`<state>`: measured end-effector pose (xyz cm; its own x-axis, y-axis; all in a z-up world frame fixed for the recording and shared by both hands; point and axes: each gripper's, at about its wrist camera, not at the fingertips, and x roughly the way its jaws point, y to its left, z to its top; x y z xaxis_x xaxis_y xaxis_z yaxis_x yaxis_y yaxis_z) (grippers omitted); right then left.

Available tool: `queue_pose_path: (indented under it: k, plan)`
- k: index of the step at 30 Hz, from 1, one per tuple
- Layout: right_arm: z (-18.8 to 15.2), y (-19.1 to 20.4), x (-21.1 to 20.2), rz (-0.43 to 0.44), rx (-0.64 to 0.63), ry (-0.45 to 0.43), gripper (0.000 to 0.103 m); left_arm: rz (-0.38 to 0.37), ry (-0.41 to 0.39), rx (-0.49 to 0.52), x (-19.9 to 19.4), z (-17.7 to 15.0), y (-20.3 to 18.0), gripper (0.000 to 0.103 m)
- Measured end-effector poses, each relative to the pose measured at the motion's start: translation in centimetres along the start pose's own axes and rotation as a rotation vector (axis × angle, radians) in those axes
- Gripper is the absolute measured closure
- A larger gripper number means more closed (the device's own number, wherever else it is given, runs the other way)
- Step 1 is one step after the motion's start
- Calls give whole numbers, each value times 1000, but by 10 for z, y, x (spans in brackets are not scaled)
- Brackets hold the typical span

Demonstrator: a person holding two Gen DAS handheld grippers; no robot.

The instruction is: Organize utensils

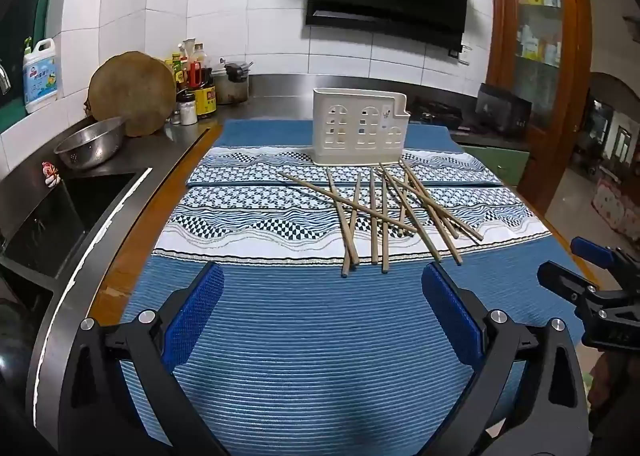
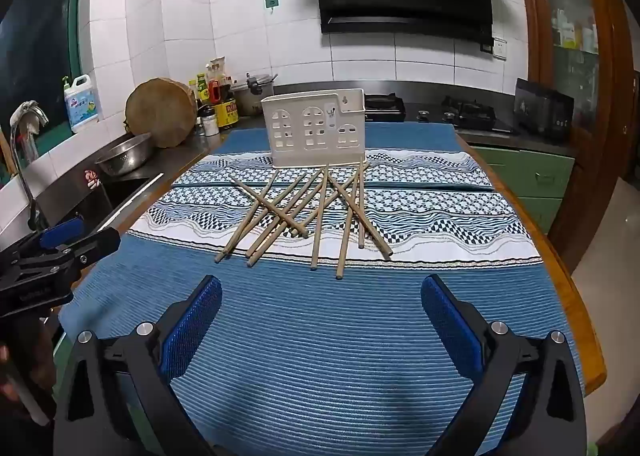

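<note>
On the blue mat (image 1: 304,336) – chopsticks (image 1: 376,211), white holder (image 1: 360,127); both grippers (image 1: 322,288) (image 2: 320,300) released, empty.

Both wrist fisheyes sit low and near, looking down and forward; both share the scattered wooden chopsticks (image 1: 384,211) (image 2: 304,211), perhaps slightly distorted.

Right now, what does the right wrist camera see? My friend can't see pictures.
Wooden chopsticks lie scattered and crossed on a blue patterned mat, in front of a white holder with window-shaped holes. The right gripper hangs open and empty over the mat nearer the camera, and the left gripper pokes in from the left edge.
</note>
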<state>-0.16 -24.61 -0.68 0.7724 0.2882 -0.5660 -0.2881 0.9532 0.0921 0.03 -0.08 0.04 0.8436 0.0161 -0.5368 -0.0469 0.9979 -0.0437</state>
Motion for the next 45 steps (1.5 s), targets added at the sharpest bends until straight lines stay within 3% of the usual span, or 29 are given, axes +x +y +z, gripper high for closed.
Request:
queue_pose_path:
  k: [45]
  plan:
    - [8,-3,3,5,-2,-12,6,-22,2,1,7,1,3,5]
